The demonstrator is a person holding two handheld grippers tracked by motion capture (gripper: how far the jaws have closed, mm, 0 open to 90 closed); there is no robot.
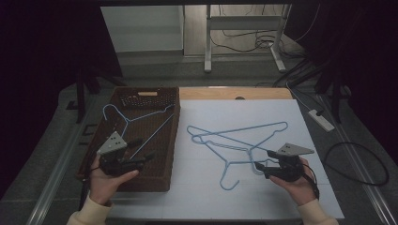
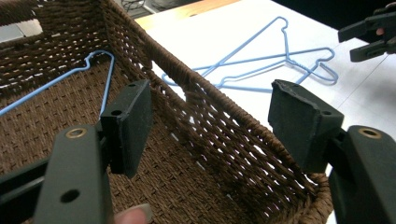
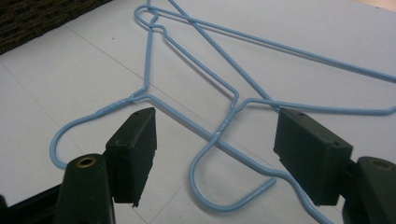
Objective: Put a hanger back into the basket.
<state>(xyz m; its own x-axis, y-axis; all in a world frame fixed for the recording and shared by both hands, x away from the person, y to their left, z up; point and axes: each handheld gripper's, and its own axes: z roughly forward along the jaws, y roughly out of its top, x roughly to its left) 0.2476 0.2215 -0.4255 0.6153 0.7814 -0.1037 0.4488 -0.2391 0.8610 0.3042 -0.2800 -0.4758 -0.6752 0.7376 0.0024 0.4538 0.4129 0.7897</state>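
Three blue wire hangers on record. High view: one hanger in the basket (image 1: 141,123) lies across the floor of a brown woven basket (image 1: 172,140) at table left; two crossed hangers (image 1: 234,140) lie on the white sheet (image 1: 197,187) just right of it, hooks toward the person; left gripper (image 1: 143,157) is held over the basket's near end, jaws apart; right gripper (image 1: 259,169) sits just beside the nearer hooks, jaws apart. Left gripper view: both black jaws stand wide with nothing between them, above the basket's wall (image 2: 233,135); the basket hanger's hook (image 2: 100,58) rests on the weave; the crossed pair (image 2: 280,65) lies beyond the rim on the sheet. Right gripper view: jaws spread, nothing clamped; one hook (image 3: 219,186) lies on the sheet between them; a second hook (image 3: 70,135) curls at the left jaw's outer side; whether a jaw touches the wire, cannot tell.
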